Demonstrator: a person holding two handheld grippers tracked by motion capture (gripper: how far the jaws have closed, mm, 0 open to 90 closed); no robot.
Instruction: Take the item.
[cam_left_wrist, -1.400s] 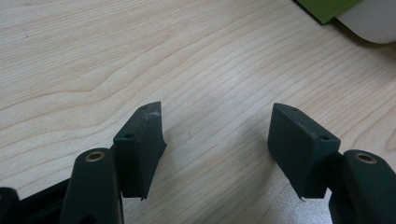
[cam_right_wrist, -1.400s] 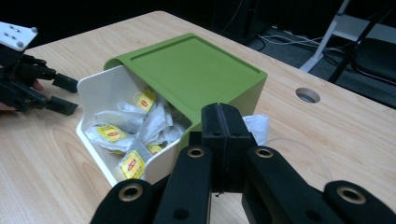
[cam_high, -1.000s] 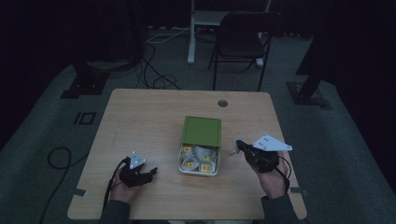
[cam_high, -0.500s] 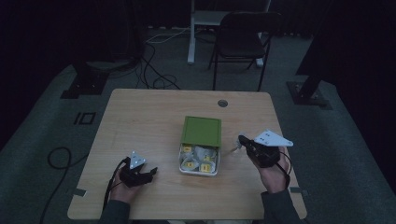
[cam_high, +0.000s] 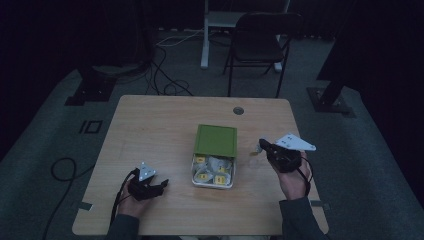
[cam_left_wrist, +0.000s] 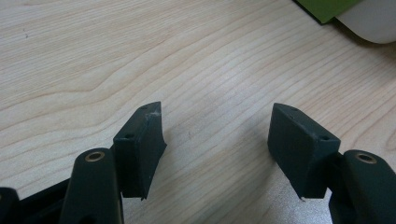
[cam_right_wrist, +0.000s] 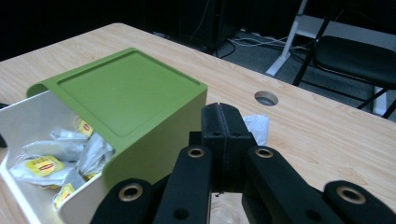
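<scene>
A white tray (cam_high: 231, 176) holding several tea bags (cam_high: 204, 177) sits mid-table, its far half under a green lid (cam_high: 215, 140). Right of the box, my right gripper (cam_high: 261, 146) is held above the table, jaws pressed together, with a small white tea bag (cam_high: 254, 149) at its tip. In the right gripper view the shut right gripper (cam_right_wrist: 223, 110) points past the green lid (cam_right_wrist: 126, 88), and the white tea bag (cam_right_wrist: 258, 127) shows just behind the tip. My left gripper (cam_high: 161, 185) lies low near the front left; in its own view the left gripper (cam_left_wrist: 217, 135) stands open over bare wood.
The wooden table (cam_high: 160, 125) has a round cable hole (cam_high: 238, 110) at the back. A dark chair (cam_high: 260, 42) and cables stand on the floor behind. A corner of the box (cam_left_wrist: 369, 21) lies beyond the left jaws.
The right gripper has lifted slightly and tilted, carrying the tea bag at its tip. The left gripper has stayed put.
</scene>
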